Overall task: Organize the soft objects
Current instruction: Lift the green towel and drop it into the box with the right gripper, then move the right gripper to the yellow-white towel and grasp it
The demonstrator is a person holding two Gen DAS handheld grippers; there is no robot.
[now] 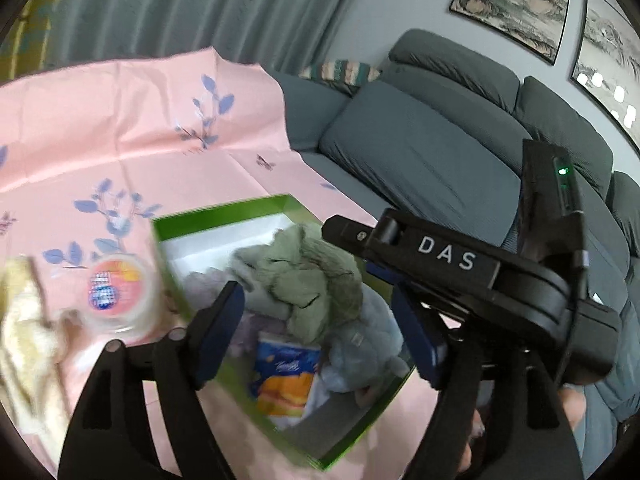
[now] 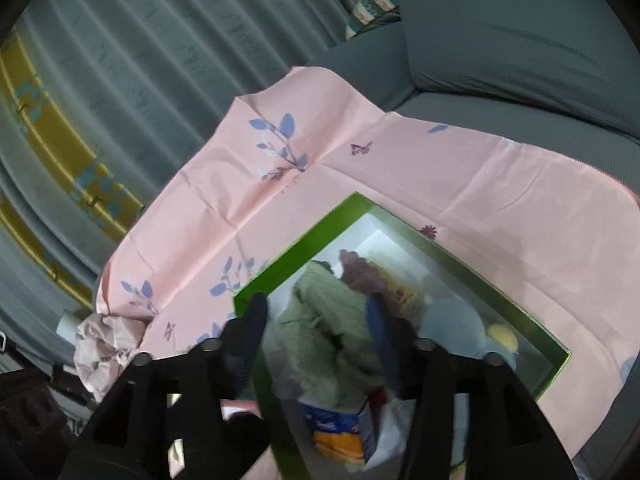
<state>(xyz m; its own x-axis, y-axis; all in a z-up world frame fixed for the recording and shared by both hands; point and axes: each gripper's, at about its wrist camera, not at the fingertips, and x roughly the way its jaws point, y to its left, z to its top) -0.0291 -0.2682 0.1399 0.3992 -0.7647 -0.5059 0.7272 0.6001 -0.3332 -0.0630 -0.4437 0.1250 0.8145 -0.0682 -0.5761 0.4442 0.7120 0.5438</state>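
In green box (image 2: 400, 216), seemingly loose green towel (image 2: 332, 312)

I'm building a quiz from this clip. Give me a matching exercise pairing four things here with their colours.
Things:
1. storage box
2. plush toy
3. cloth
4. tissue pack

Colours:
a. pink with blue leaves
b. blue and orange
c. bright green rim
d. sage green

Pairs: 1-c, 2-d, 3-a, 4-b
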